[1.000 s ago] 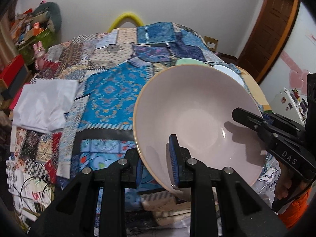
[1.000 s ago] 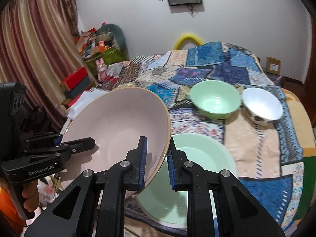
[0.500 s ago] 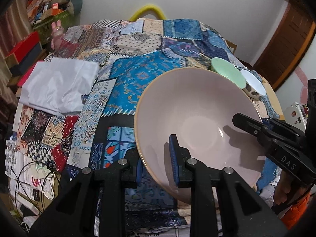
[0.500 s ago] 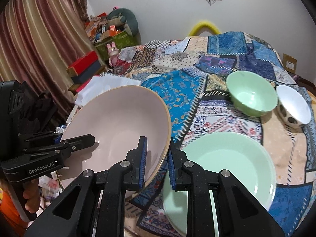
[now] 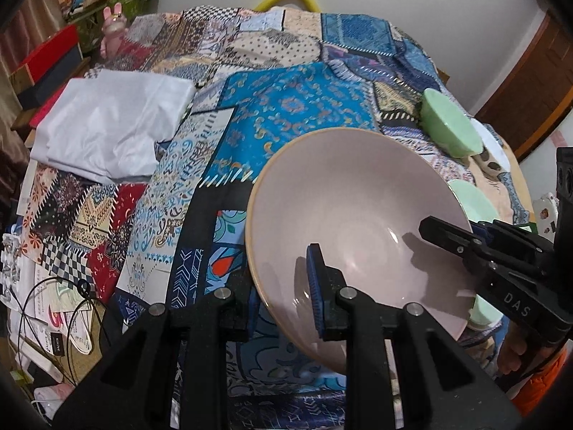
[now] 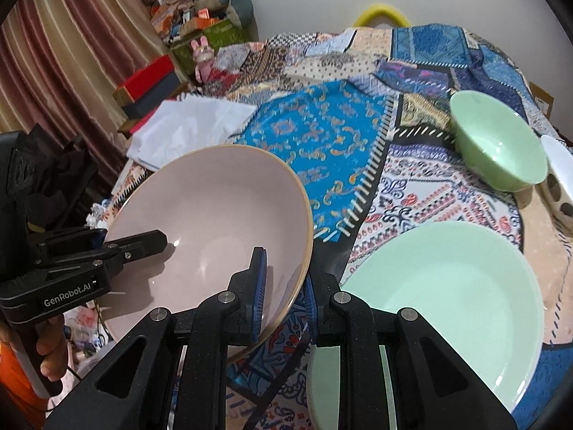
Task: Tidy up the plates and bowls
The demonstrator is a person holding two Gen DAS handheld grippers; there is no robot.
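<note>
Both grippers hold one large pink bowl (image 5: 358,208) with a tan rim above the patchwork-covered table. My left gripper (image 5: 283,301) is shut on its near rim. My right gripper (image 6: 283,286) is shut on the opposite rim of the pink bowl (image 6: 211,208). Each gripper shows in the other's view, clamped on the bowl. A wide green plate (image 6: 444,294) lies on the table to the right of the bowl. A small green bowl (image 6: 497,150) and a white bowl (image 6: 558,175) with dark spots stand behind it.
A folded white cloth (image 5: 111,125) lies at the table's left side. Red and dark boxes (image 6: 150,82) and clutter stand beyond the left edge. Cables (image 5: 53,308) lie at the near left. A brown door (image 5: 530,71) is at the right.
Both grippers have carried the pink bowl lower and tilted the views down toward the table. The green plate now shows larger to the bowl's right. The grips have not changed.
</note>
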